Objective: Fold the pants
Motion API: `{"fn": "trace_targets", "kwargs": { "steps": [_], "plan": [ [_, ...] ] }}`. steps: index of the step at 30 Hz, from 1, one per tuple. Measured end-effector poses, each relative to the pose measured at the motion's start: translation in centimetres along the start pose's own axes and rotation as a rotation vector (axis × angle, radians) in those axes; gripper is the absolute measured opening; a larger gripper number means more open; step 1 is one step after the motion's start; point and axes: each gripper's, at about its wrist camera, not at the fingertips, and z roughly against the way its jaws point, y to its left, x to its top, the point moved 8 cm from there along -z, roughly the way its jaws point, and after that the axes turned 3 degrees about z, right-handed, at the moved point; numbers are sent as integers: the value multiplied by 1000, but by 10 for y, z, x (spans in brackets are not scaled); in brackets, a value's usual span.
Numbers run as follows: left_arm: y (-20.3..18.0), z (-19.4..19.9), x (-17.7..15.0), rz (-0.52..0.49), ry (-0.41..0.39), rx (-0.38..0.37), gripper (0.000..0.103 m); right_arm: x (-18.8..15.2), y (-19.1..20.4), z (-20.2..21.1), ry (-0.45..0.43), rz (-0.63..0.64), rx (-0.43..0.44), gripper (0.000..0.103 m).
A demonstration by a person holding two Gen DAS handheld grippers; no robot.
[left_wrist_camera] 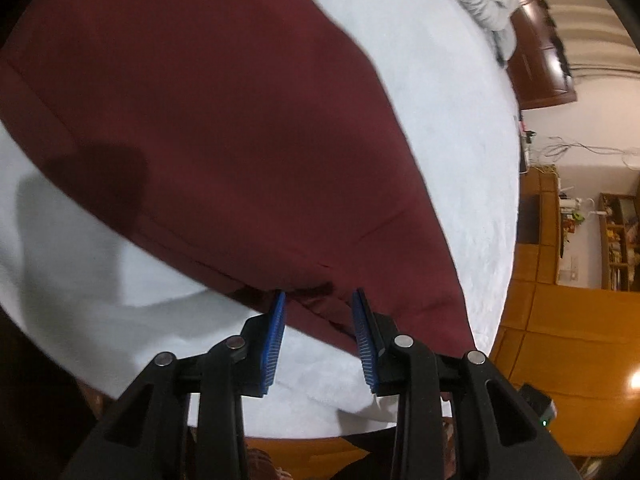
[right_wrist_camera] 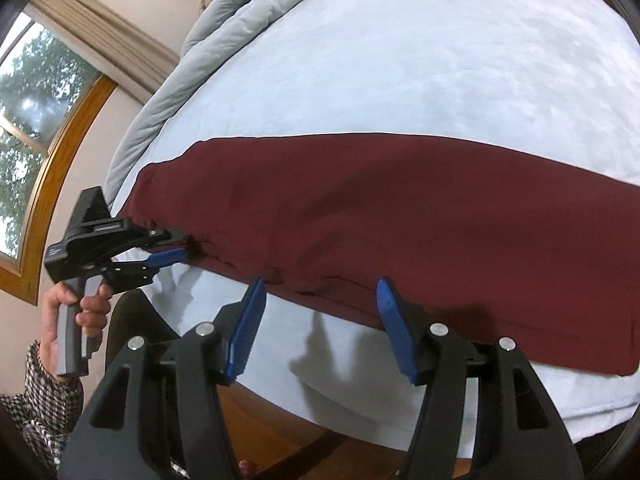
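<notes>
At the near edge of the bed [right_wrist_camera: 400,60], the right gripper [right_wrist_camera: 320,292] hangs with nothing between its pads, jaws wide apart and just short of the hem of the maroon pants [right_wrist_camera: 400,208]. The left gripper [right_wrist_camera: 176,250], part open, brackets that hem without visibly pinching it. The pants lie flat in a long band across the white cover. Both pairs of pads should probably take the same edge, well apart, before lifting evenly. Beyond lies a grey duvet [right_wrist_camera: 224,12].
</notes>
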Motion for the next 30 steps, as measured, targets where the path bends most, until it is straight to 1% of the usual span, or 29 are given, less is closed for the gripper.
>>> {"fn": "trace_targets", "kwargs": {
  "steps": [1,2,3,5,8,11,12,13,14,15,16,18,20,21,22,24,25,27,28,30],
  "plan": [
    [1,-4,1,4,6,5,29,-2,-3,1,-2,-6,-3,59],
    [3,-7,1,14,18,12,27,-3,-7,3,-5,-11,-8,59],
    [5,-9,1,28,29,18,27,-5,-11,5,-7,-18,-13,59],
    [6,-8,-10,50,55,9,27,-5,-14,6,-13,-25,-9,59],
    [-1,-9,-22,1,61,21,27,-3,-18,9,-26,-35,0,59],
    [1,-18,-22,20,65,24,29,-2,-19,8,-28,-40,5,59],
    [0,-22,-22,17,74,30,35,-2,-19,7,-28,-42,10,59],
    [-2,-27,-20,5,79,41,42,-2,-19,7,-28,-43,13,59],
    [-3,-28,-20,0,78,51,45,-2,-19,7,-28,-44,14,59],
    [-2,-26,-19,3,78,54,53,-2,-20,7,-28,-44,14,59],
    [-5,-26,-18,6,76,50,63,-2,-20,7,-29,-43,14,59],
    [-10,-29,-17,2,82,44,72,-2,-21,7,-29,-43,16,59],
    [-12,-32,-13,-10,84,67,73,-2,-22,6,-29,-44,14,59],
    [-13,-33,-12,-11,80,71,69,-2,-23,6,-30,-47,14,59],
    [-12,-32,-10,-15,63,86,54,-2,-23,6,-31,-49,14,59],
    [-10,-34,-7,-26,50,112,38,-3,-23,8,-34,-52,13,59],
    [-9,-32,-9,-34,47,107,27,-3,-24,9,-36,-52,11,59],
    [-8,-27,-13,-38,42,90,19,-2,-27,11,-41,-55,6,59],
    [-9,-22,-17,-37,32,73,18,-2,-29,13,-44,-57,2,59],
    [-12,-13,-26,-76,3,70,15,-2,-33,17,-56,-68,-8,59]
  ]
}}
